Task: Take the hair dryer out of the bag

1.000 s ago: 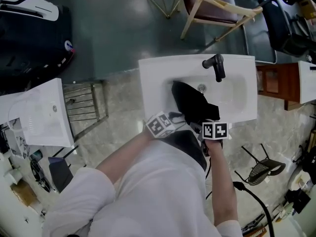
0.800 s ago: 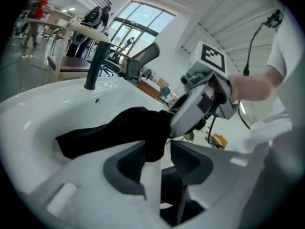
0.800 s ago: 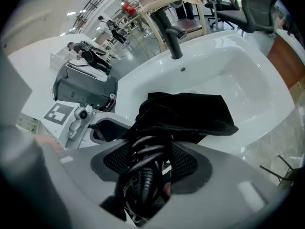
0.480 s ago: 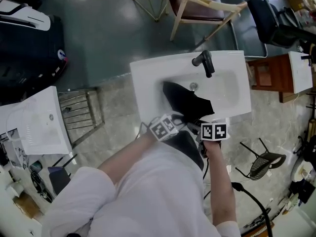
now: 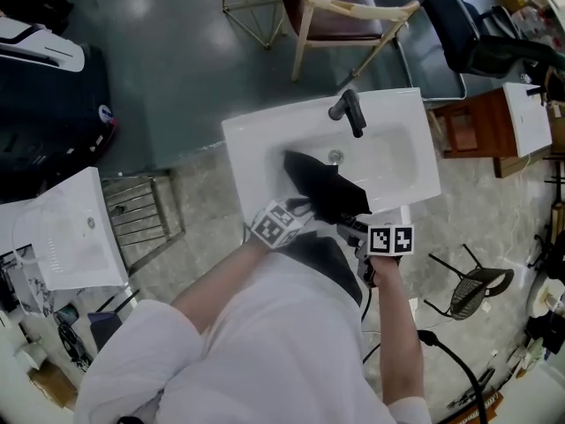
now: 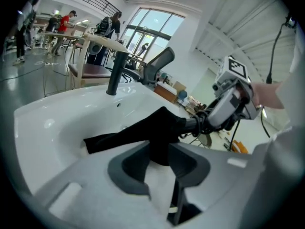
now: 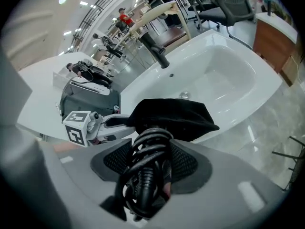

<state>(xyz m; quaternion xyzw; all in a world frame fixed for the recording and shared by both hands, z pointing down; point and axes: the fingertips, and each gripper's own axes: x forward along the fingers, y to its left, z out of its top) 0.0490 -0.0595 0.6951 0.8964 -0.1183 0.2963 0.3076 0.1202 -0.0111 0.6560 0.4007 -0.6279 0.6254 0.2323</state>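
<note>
Closest in, just off the near rim of the sink: got the right gripper with jaws clamped on the coiled-cord end of the hair dryer. Can't see the rest of the dryer, still tucked inside the black bag, so not out yet. Right beside that, at the same near rim, got the left gripper with jaws closing on a fold of the bag, cloth filling the gap between them. Bag-wise: draped over that near rim and down into the basin. Further on, at the sink's far rim, spotting a black faucet. Beyond the sink, out on the dark floor, seeing a wooden chair with a dark red seat.
</note>
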